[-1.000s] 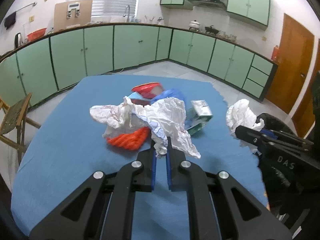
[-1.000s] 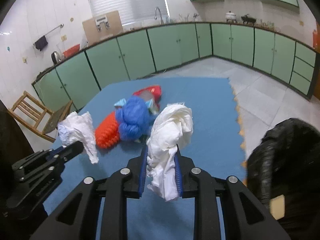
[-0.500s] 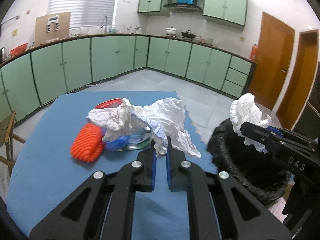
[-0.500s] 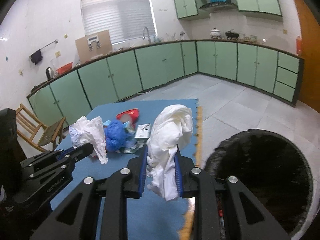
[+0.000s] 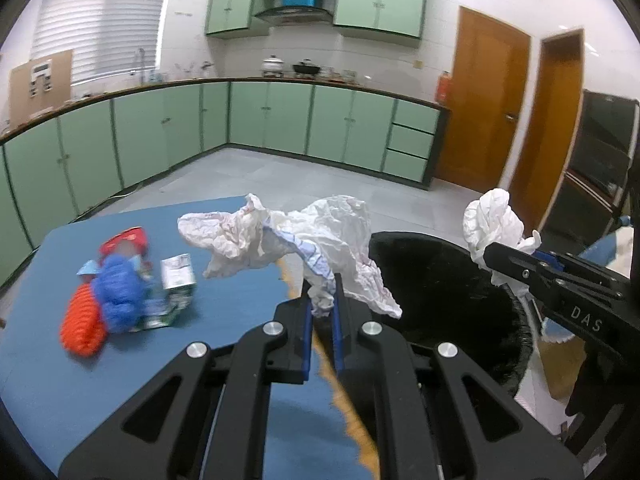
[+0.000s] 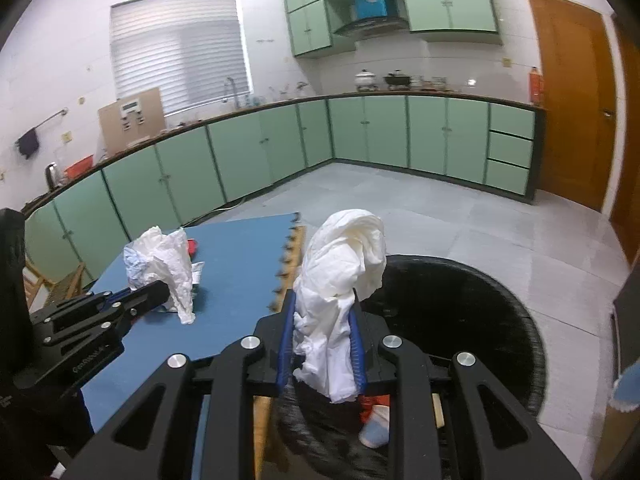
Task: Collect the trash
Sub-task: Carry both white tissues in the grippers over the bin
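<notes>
Both grippers have swung away from the blue mat toward the black trash bin (image 6: 500, 300), which now fills far more of each view. Left gripper (image 5: 321, 312) has its fingers clamped on a crumpled paper wrapper (image 5: 288, 236), held over the mat's edge beside the bin's rim. Right gripper (image 6: 322, 340) pinches a white tissue wad (image 6: 344, 264) above the bin's opening. An orange mesh (image 5: 82, 326), blue mesh (image 5: 118, 292) and small carton (image 5: 178, 276) lie on the blue mat (image 5: 60, 380).
</notes>
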`<state>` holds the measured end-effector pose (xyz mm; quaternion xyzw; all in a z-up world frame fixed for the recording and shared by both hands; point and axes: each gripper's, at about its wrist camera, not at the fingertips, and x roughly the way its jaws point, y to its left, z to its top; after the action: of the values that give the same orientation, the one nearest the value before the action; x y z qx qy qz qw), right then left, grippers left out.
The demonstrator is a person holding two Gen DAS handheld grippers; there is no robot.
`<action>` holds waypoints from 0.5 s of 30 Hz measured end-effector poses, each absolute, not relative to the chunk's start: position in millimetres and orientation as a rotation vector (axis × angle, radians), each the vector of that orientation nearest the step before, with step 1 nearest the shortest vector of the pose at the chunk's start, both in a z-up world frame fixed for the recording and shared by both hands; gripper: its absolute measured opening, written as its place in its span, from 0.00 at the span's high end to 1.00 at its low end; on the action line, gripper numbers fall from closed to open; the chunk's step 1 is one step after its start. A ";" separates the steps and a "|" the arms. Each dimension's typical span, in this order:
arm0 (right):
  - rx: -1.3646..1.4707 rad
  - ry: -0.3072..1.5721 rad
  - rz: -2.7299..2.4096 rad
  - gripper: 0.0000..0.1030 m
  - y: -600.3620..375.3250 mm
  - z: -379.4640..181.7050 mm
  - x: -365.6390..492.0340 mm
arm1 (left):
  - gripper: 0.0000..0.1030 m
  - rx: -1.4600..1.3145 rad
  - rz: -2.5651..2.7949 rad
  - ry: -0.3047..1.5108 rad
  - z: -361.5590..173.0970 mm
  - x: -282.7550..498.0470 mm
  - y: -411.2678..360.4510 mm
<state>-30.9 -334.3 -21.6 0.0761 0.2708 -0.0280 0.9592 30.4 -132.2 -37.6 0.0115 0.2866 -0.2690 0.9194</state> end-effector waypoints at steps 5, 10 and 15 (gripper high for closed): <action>0.156 0.536 -0.118 0.77 -362.4 -20.6 -41.9 | 0.93 0.035 -0.606 0.591 -40.9 30.7 -165.4; 0.169 0.534 -0.162 0.77 -384.3 -25.8 -49.8 | 0.93 0.053 -0.649 0.583 -42.6 33.7 -195.5; 0.199 0.541 -0.200 0.77 -405.2 -37.2 -54.8 | 0.93 0.072 -0.679 0.579 -44.7 37.2 -222.3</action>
<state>-54.8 -405.2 -37.2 0.0978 0.2663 -0.0983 0.9539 37.2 -222.3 -44.7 0.0346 0.2798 -0.3281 0.9016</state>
